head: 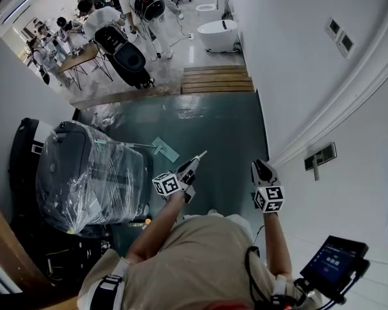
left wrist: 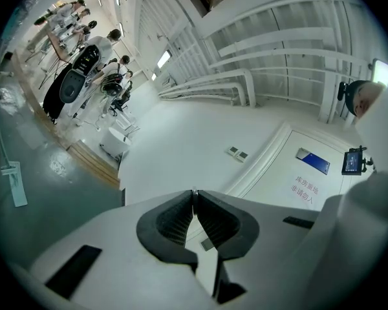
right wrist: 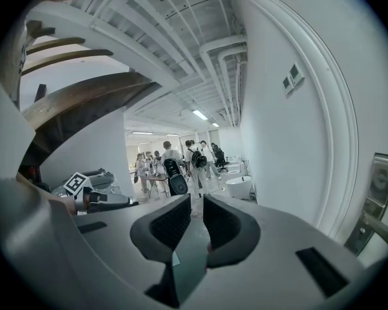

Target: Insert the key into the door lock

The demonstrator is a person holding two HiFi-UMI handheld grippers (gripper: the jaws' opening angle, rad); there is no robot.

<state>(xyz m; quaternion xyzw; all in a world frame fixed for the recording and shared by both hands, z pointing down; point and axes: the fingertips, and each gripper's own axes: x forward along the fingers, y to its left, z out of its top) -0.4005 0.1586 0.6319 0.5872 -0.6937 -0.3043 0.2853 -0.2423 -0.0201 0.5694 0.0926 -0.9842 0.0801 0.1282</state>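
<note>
To the left of the left gripper (head: 197, 158), well apart from it, a bulky plastic-wrapped object (head: 84, 173) sits on the dark green floor (head: 213, 128). In the head view this gripper reaches forward from the person's left hand, its thin tips aimed up and right. In its own view the left gripper (left wrist: 194, 196) has its jaws pressed together, the ribbed pads meeting at the tips. I cannot tell whether a key is pinched there, as nothing sticks out beyond them. The jaws aim at white wall. The wall switches (left wrist: 236, 152) sit just above and right of the tips, and the door (left wrist: 310, 186), with its blue sign (left wrist: 312, 162), lies further right.

The right gripper (head: 261, 168) is held beside the left one, apart from it. In its own view the right gripper (right wrist: 195, 202) has its jaws slightly spread, and only floor shows through the narrow gap between the pads. The left gripper's marker cube (right wrist: 77, 185) shows off to its left.

The lock plate (head: 320, 157), with its lever, is on the door (head: 355, 199) to the right of the right gripper, near it but not touching. In the right gripper view the lock plate (right wrist: 377, 189) stands at the far right edge, well off the line of the jaws, which aim down the room.
</note>
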